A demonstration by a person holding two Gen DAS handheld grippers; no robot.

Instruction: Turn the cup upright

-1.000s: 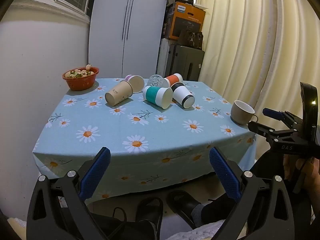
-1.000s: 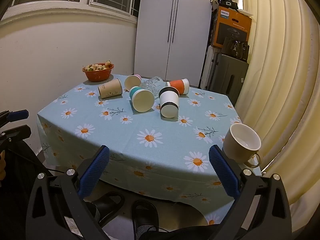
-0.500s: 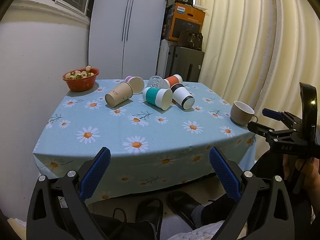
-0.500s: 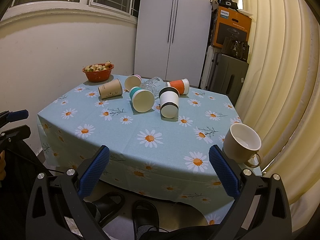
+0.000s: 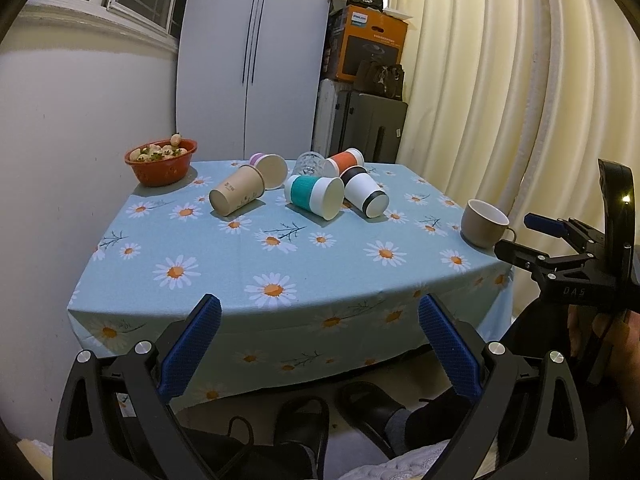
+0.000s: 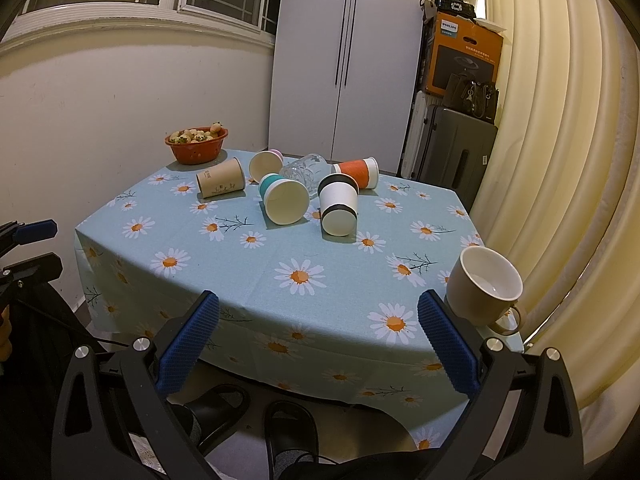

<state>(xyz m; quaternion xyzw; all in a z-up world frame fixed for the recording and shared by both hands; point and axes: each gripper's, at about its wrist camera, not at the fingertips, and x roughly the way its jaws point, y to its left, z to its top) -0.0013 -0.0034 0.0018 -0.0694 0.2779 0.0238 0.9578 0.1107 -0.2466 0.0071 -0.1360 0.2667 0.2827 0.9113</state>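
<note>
Several paper cups lie on their sides at the far middle of the table: a brown one (image 5: 236, 196) (image 6: 221, 178), a teal-banded one (image 5: 314, 196) (image 6: 283, 198), a black-banded one (image 5: 366, 197) (image 6: 338, 208), an orange one (image 5: 346, 160) (image 6: 356, 172) and a pink one (image 5: 268, 164) (image 6: 266, 164). A clear glass (image 6: 306, 168) lies among them. A beige mug (image 5: 483, 223) (image 6: 482, 286) stands upright at the right edge. My left gripper (image 5: 318, 344) and right gripper (image 6: 318, 340) are open and empty, held before the table's near edge.
An orange bowl of fruit (image 5: 162, 160) (image 6: 196, 144) stands at the far left corner. The daisy tablecloth (image 5: 280, 264) hangs over the near edge. A wall runs along the left, curtains (image 6: 560, 160) along the right. Suitcases and a box (image 5: 370, 46) stand behind.
Both grippers have held almost still; the left wrist view has shifted very slightly. Nothing on the table has moved.
</note>
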